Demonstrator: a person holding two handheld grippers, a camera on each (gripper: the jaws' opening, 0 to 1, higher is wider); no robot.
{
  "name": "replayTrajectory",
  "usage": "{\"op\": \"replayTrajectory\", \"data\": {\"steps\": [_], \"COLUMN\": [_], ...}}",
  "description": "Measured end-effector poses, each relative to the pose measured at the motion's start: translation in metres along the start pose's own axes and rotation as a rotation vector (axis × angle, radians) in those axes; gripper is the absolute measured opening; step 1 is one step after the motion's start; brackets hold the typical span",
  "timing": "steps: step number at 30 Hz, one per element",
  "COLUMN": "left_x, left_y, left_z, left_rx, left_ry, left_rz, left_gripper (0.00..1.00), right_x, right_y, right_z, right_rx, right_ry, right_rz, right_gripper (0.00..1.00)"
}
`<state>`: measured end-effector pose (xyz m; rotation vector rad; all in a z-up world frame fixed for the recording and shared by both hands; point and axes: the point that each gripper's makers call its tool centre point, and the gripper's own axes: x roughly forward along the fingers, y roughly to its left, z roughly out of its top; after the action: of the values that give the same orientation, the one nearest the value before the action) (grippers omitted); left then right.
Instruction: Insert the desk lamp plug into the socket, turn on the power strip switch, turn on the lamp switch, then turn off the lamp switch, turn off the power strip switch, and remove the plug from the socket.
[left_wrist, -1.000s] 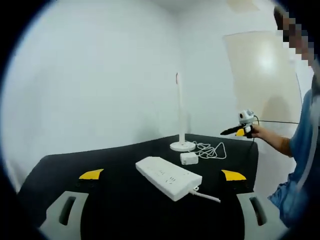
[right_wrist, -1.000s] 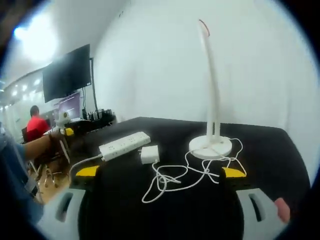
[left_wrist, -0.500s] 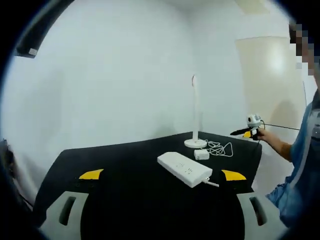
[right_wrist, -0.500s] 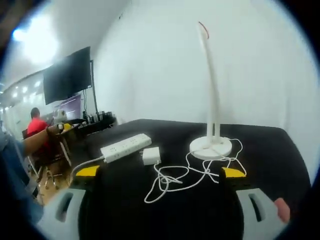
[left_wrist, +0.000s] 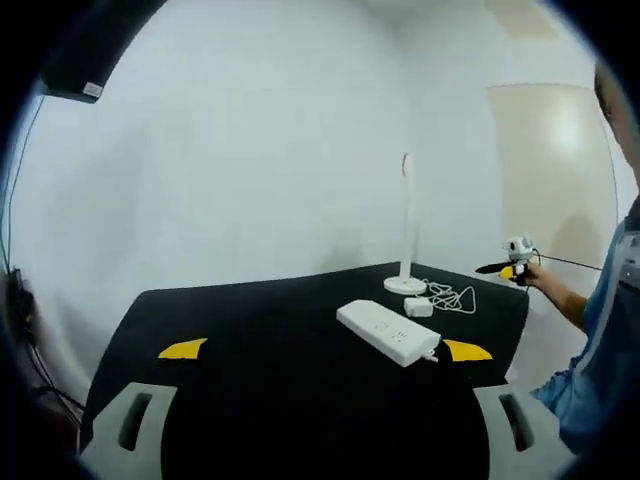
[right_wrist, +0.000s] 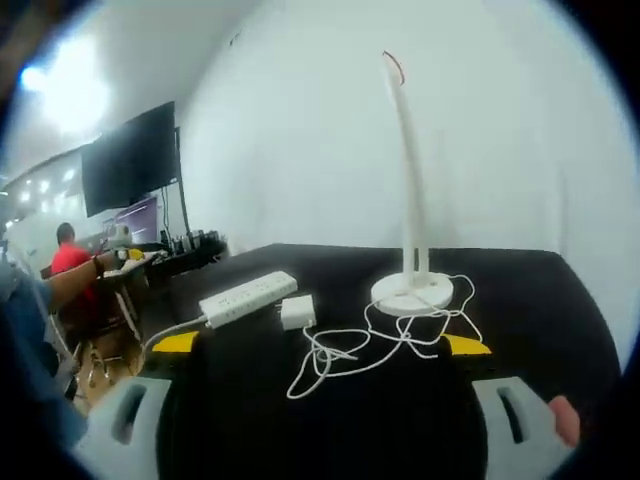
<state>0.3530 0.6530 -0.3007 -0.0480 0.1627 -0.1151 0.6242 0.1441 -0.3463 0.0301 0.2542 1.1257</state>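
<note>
On the black table: I saw the table (left_wrist: 250, 340) stretch out ahead of both grippers, against a plain white wall.
Left gripper: my left gripper (left_wrist: 324, 350) hung above the near part of the table with its yellow-tipped fingers (left_wrist: 182, 349) wide apart and nothing between them.
Power strip: the white power strip (left_wrist: 388, 332) lay flat, well ahead of the left gripper; in the right gripper view it lay left of centre (right_wrist: 247, 296), its cable running off toward the table edge.
Plug: the white plug (right_wrist: 297, 312) lay on the table just beside the strip's near end — not in a socket.
Cord: the white cord (right_wrist: 370, 342) lay in loose loops between the plug and the lamp base.
Lamp: the white desk lamp (right_wrist: 410, 180) stood upright on its round base, right of the plug, unlit as far as I could tell.
Right gripper: my right gripper (right_wrist: 318, 345) hovered before the cord, fingers (right_wrist: 466, 345) spread, gripping nothing — well short of the plug.
</note>
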Motion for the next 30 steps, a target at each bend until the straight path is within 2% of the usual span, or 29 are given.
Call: {"op": "replayTrajectory", "data": {"steps": [3, 7, 13, 17, 24, 30], "left_x": [-0.001, -0.003, -0.009, -0.010, -0.017, -0.020], "left_y": [0.014, 0.020, 0.038, 0.040, 0.057, 0.063], "left_z": [-0.005, -0.013, -0.014, -0.016, -0.021, -0.016], "left_rx": [-0.017, -0.018, -0.041, -0.037, -0.033, -0.044], "left_ry": [0.028, 0.055, 0.032, 0.035, 0.055, 0.032], "left_rz": [0.000, 0.008, 0.031, 0.046, 0.071, 0.061], "left_gripper": [0.89, 0.89, 0.89, 0.89, 0.89, 0.89], "right_x": [-0.006, -0.017, -0.031, -0.035, -0.037, -0.038], "right_y": [-0.003, -0.004, -0.016, -0.022, -0.033, -0.037], "right_z": [-0.002, -0.004, 0.002, 0.004, -0.001, -0.005], "right_rx": [0.006, 0.015, 0.026, 0.026, 0.030, 0.043], "right_ry": [0.000, -0.001, -0.021, -0.029, -0.007, 0.002], "right_rz": [-0.025, -0.053, -0.107, -0.138, -0.165, -0.181], "right_gripper": [0.96, 0.96, 0.95, 0.95, 0.95, 0.95]}}
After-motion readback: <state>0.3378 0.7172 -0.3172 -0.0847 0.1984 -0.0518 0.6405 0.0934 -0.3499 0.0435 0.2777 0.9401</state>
